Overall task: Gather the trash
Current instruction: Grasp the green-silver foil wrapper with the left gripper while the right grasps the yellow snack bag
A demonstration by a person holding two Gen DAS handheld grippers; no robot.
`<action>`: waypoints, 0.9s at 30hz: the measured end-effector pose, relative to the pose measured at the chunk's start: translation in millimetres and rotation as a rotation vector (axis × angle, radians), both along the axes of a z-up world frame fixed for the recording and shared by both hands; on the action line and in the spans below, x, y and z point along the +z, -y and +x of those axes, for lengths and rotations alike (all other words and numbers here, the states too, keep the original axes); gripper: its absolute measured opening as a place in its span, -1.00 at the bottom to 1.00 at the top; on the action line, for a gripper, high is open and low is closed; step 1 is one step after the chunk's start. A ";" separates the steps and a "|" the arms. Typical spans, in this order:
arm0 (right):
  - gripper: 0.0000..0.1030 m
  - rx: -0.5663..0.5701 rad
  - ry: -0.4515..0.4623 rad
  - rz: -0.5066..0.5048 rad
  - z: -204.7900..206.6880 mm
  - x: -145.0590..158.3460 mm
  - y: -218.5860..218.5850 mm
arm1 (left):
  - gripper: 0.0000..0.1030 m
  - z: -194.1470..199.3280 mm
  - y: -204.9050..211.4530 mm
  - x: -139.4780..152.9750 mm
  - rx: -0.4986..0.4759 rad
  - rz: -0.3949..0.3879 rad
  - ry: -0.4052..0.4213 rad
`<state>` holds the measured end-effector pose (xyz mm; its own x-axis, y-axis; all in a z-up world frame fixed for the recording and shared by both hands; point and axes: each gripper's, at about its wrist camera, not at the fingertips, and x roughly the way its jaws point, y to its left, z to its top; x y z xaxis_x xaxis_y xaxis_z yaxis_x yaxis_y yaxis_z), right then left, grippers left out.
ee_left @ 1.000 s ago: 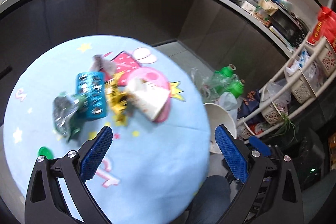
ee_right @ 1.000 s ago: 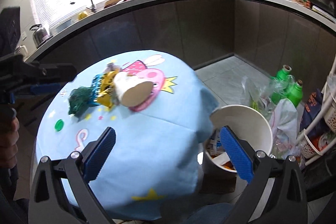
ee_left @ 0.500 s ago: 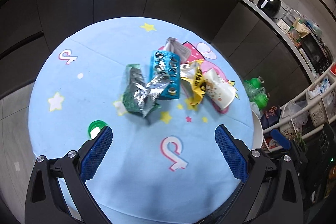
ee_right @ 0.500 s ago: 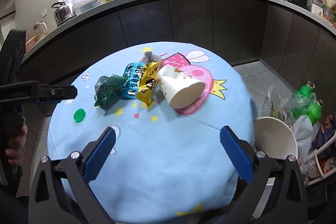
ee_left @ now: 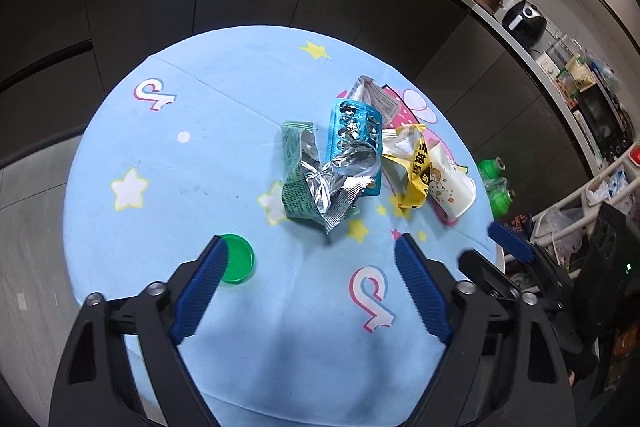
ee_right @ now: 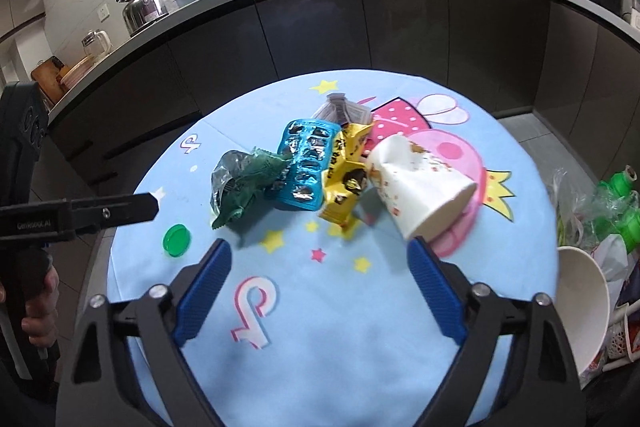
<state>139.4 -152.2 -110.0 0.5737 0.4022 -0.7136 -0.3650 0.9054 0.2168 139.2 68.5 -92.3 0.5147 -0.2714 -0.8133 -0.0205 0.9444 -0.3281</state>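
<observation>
On a round table with a light blue cartoon cloth [ee_left: 160, 167] [ee_right: 360, 327] lies a pile of trash: a green foil wrapper [ee_left: 308, 179] [ee_right: 244, 183], a blue blister pack [ee_left: 352, 131] [ee_right: 306, 159], a yellow wrapper [ee_left: 412, 167] [ee_right: 344, 175], a white paper cup [ee_left: 452, 183] [ee_right: 420, 191] on its side and a grey sachet [ee_left: 370, 93] [ee_right: 340, 109]. A green cap [ee_left: 238, 259] [ee_right: 176, 235] lies apart. My left gripper [ee_left: 312, 245] hovers short of the pile, its jaws closing on nothing. My right gripper [ee_right: 320, 247] is likewise closing with nothing between its fingers, the cup just beyond its right finger.
A white bin [ee_right: 580, 303] stands on the floor at the table's right, beside green bottles [ee_right: 616, 203] in a plastic bag. Dark cabinets and a cluttered worktop curve behind the table. A hand [ee_right: 36, 307] holds the left gripper's handle at the left edge.
Both views have swung off the table's right edge and the bin onto the trash pile, which is now nearer. Both pairs of jaws have narrowed.
</observation>
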 end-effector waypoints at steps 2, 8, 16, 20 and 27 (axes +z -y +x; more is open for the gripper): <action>0.43 0.002 -0.016 0.004 8.3 -3.9 -5.4 | 0.39 2.6 1.4 -1.8 -0.014 -0.012 -0.005; 0.06 -0.025 -0.005 -0.021 39.4 -5.7 -15.9 | 0.32 12.4 4.4 -9.2 -0.034 -0.037 -0.026; -0.16 -0.012 0.017 -0.084 78.3 -13.6 -32.8 | 0.21 33.4 11.0 -20.5 -0.046 -0.054 -0.045; -0.63 -0.001 0.023 -0.118 83.2 -21.0 -36.0 | 0.12 43.1 13.5 -26.4 -0.052 -0.059 -0.057; -0.91 0.006 0.036 -0.073 70.5 -10.2 -28.2 | -0.15 64.2 21.1 -39.5 -0.041 -0.076 -0.090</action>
<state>209.8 -124.0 -120.2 0.5974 0.3535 -0.7198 -0.3771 0.9160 0.1368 203.5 47.4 -131.9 0.4281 -0.3534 -0.8317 -0.0153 0.9174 -0.3977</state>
